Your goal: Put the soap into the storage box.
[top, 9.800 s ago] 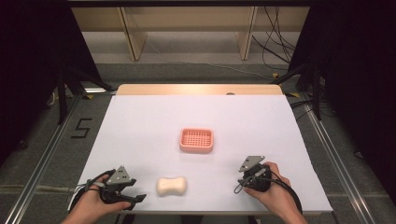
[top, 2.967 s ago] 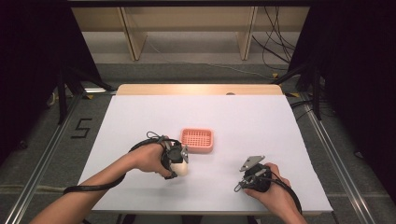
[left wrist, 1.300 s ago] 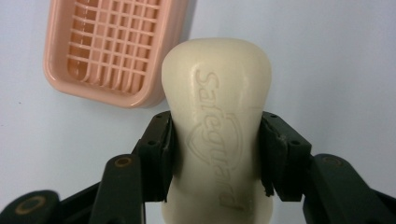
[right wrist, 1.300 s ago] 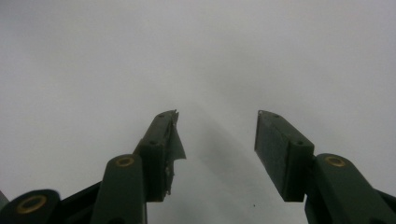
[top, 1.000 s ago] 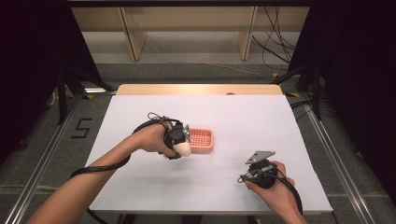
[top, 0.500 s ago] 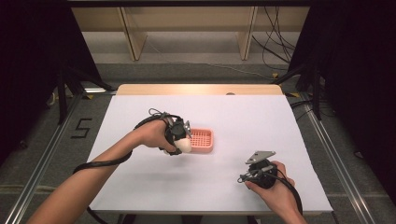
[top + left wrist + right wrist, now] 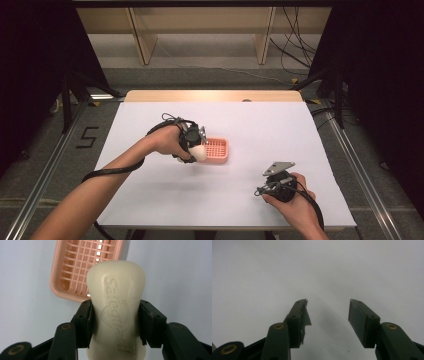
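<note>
Left claw (image 7: 196, 145) of mine grips the cream soap bar (image 7: 117, 307) by its sides, just at nine o'clock of the pink soap dish (image 7: 216, 150). My right claw (image 7: 328, 322) gapes empty over the white desk (image 7: 280, 130).

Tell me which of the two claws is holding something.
The left claw: it is clamped on the cream soap bar. The right claw stands open and empty.

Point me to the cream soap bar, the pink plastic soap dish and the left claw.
cream soap bar (image 7: 116, 312), left gripper view, embossed front face.
pink plastic soap dish (image 7: 220, 148), high view, slotted floor.
left claw (image 7: 115, 323), left gripper view, midway between the fingertips, shut on the bar.
</note>
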`<state>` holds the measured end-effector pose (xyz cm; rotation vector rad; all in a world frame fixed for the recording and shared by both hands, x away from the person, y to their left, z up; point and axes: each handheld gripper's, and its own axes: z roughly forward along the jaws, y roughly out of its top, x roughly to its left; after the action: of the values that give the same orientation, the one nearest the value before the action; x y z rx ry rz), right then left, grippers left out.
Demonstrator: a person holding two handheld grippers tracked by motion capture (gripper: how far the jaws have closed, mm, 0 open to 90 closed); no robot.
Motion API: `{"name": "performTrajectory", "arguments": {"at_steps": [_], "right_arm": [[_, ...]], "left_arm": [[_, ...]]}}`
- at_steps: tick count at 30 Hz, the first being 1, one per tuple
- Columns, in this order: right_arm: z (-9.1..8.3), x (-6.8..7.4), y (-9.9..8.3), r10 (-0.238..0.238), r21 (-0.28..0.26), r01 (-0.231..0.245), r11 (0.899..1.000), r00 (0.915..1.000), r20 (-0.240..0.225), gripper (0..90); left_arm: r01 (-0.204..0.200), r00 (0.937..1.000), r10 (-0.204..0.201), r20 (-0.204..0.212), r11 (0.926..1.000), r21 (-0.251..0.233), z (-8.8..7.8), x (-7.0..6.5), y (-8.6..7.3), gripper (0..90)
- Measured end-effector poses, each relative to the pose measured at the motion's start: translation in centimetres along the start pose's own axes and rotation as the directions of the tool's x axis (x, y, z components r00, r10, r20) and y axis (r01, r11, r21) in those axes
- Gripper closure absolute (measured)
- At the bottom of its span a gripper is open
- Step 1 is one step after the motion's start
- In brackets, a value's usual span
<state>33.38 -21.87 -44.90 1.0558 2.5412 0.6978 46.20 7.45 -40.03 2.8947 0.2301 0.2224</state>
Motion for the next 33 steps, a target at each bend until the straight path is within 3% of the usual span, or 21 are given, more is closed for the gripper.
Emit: {"name": "performTrajectory", "arguments": {"at_steps": [4,19,20,21,28,33], "right_arm": [[-0.2,0.1,0.0,0.013,0.004,-0.013,1.0,0.9997,0.021,49.5],[0.0,0.0,0.0,0.0,-0.002,0.0,1.0,1.0,0.001,49.5],[-0.1,0.0,0.0,0.006,0.0,-0.006,1.0,1.0,0.004,49.5],[-0.2,0.3,0.0,0.045,0.014,-0.045,0.999,0.999,0.009,49.5],[-0.2,0.2,0.0,0.032,0.001,-0.032,0.999,0.9992,0.023,49.5],[-0.2,0.1,0.0,0.011,-0.002,-0.011,1.0,0.9999,0.008,49.5]], "left_arm": [[-0.004,1.0,0.004,-0.004,1.0,0.003,0.1,0.2,0.1,49.1],[0.013,0.9999,-0.013,-0.009,0.9999,0.002,0.7,0.9,0.6,49.2],[0.013,0.9999,-0.013,-0.011,0.9999,0.001,0.7,0.9,0.6,49.2],[0.016,0.9998,-0.016,-0.01,0.9999,0.0,0.7,1.0,0.6,49.2],[0.023,0.9996,-0.023,-0.015,0.9997,-0.004,0.8,1.3,0.8,49.2],[0.026,0.9995,-0.027,-0.018,0.9996,-0.007,0.9,1.5,0.8,49.2]]}}
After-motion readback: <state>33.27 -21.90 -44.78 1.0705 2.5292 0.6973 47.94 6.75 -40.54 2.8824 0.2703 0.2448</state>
